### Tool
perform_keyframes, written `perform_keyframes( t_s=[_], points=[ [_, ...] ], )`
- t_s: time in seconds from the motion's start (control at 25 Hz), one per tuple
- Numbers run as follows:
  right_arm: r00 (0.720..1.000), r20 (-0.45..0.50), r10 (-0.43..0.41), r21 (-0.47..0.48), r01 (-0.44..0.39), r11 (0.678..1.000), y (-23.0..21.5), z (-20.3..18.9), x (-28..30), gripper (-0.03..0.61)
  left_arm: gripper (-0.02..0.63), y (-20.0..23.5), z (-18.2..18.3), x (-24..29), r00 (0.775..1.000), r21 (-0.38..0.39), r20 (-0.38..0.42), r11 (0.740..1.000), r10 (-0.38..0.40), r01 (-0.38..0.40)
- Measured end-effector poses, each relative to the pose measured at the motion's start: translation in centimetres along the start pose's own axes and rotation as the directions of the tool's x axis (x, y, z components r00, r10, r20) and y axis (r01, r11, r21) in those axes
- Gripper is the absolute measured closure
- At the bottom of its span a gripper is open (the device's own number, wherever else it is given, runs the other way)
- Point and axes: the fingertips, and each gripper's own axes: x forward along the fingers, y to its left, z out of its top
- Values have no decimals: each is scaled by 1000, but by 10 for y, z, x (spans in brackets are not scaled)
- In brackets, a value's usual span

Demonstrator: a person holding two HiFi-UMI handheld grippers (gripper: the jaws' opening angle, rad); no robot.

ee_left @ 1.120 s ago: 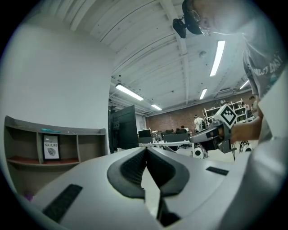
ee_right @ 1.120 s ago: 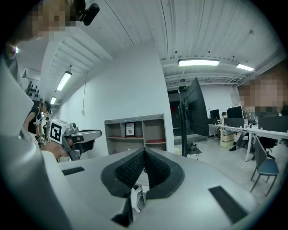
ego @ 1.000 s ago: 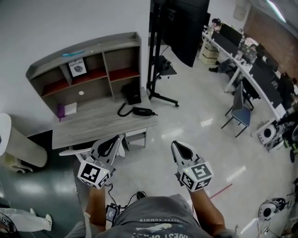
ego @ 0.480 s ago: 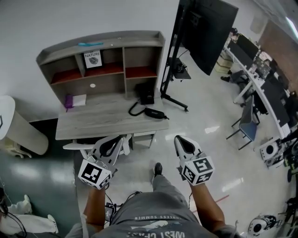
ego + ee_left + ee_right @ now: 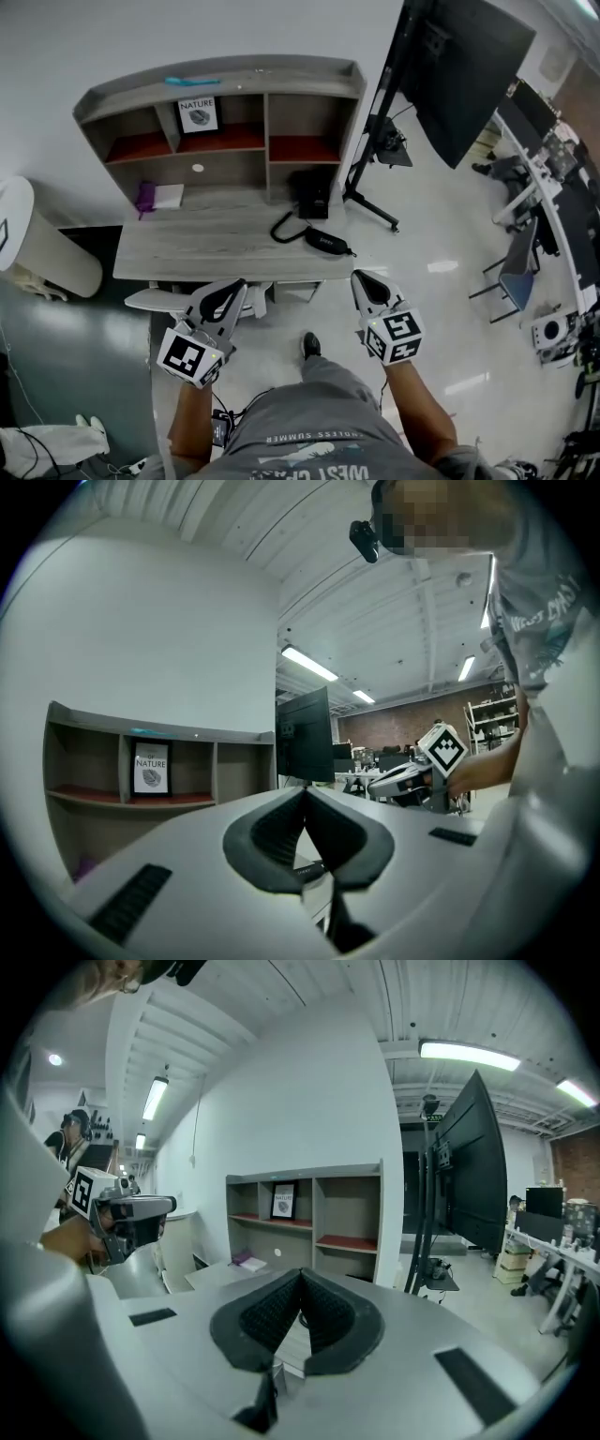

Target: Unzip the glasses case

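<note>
The black glasses case [image 5: 327, 243] lies zipped on the right end of the grey desk [image 5: 187, 253], beside a looped black cord [image 5: 284, 228]. My left gripper [image 5: 240, 283] hovers at the desk's front edge, shut and empty, well left of the case. My right gripper [image 5: 358, 276] is also shut and empty, just off the desk's front right corner, a short way in front of the case. In the left gripper view the jaws [image 5: 305, 796] meet with nothing between them. The right gripper view shows the same of its jaws [image 5: 300, 1281].
A hutch [image 5: 265, 127] with a framed print [image 5: 197, 113] stands at the desk's back. A black box-like object [image 5: 312, 195], a purple item [image 5: 144, 198] and white paper [image 5: 169, 196] sit on the desk. A monitor on a stand [image 5: 464, 66] is to the right, a white seat [image 5: 155, 300] under the desk.
The person has stepped toward the desk, and both grippers have come forward to its front edge. The case now lies much nearer the right gripper. Both grippers stay shut.
</note>
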Motion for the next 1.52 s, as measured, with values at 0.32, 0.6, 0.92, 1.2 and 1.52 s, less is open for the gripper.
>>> perform_keyframes(
  t_s=[0.32,0.6,0.92,1.2,1.52],
  points=[
    [995,-82,48,-24,-51,998,-63,-43,81,566,614,24,-46,65,995,-62,-100,998,22,-28],
    [985,-155,77,-131,-98,987,-97,-87,141,566,614,41,-80,95,985,-101,-164,993,50,-67],
    [956,-273,109,-388,-213,897,-114,-161,196,566,614,52,-115,111,969,-154,-233,981,79,-118],
    [913,-388,123,-517,-326,791,-126,-231,235,540,614,63,-141,113,949,-170,-296,972,109,-164],
    [858,-489,157,-553,-444,705,-135,-290,265,429,614,71,-158,123,937,-190,-329,964,114,-184]
  ],
)
